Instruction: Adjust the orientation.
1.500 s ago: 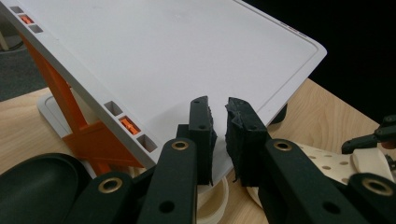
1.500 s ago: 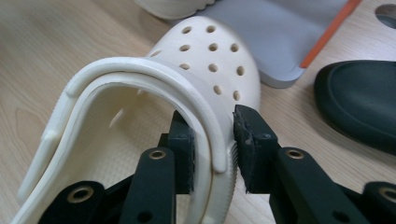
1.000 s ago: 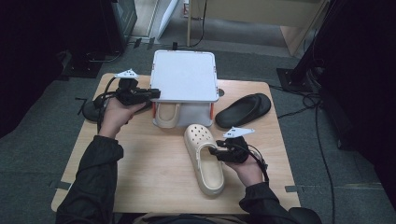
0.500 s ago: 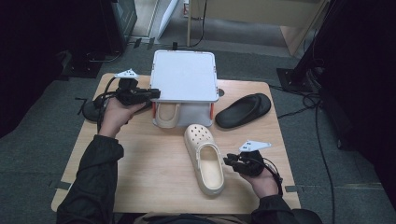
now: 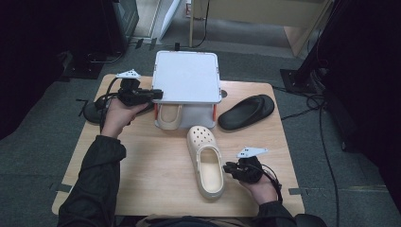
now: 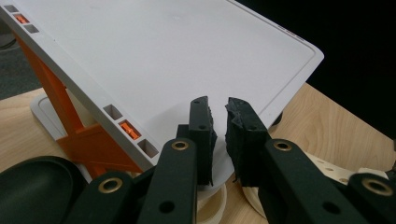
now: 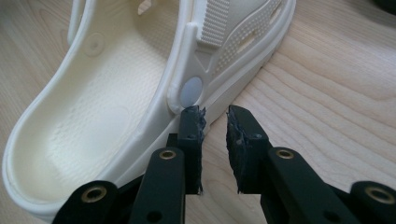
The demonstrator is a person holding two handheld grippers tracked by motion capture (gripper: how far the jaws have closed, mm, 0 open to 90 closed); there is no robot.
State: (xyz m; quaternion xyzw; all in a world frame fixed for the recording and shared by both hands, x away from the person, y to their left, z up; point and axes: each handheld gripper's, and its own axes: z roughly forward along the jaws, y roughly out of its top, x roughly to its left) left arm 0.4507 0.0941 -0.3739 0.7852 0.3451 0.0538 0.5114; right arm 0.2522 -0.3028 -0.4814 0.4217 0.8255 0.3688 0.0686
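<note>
A cream clog point(image 5: 208, 163) lies on the wooden table point(image 5: 151, 184), toe pointing away from me. My right gripper point(image 5: 229, 168) sits low just right of its heel. In the right gripper view the jaws point(image 7: 214, 119) have just been closing and stand a narrow gap apart, with bare wood between them. One fingertip point(image 7: 190, 116) is right by the clog's side point(image 7: 93, 116) under the strap rivet. My left gripper point(image 5: 158, 93) rests at the front left corner of a white shelf point(image 5: 187, 75). Its jaws point(image 6: 218, 105) are almost together over that corner point(image 6: 163, 60). A second cream clog point(image 5: 169, 116) sits under the shelf.
A black slipper point(image 5: 246, 112) lies right of the shelf. Another black shoe point(image 5: 94, 113) lies behind my left hand, and also shows in the left gripper view as a black shoe point(image 6: 32, 186). The shelf stands on orange legs point(image 6: 60, 107). Dark cables run over the floor around the table.
My right gripper has drawn back from the clog's middle toward its heel and sunk closer to the table, and its jaws have narrowed. The left gripper has stayed put.
</note>
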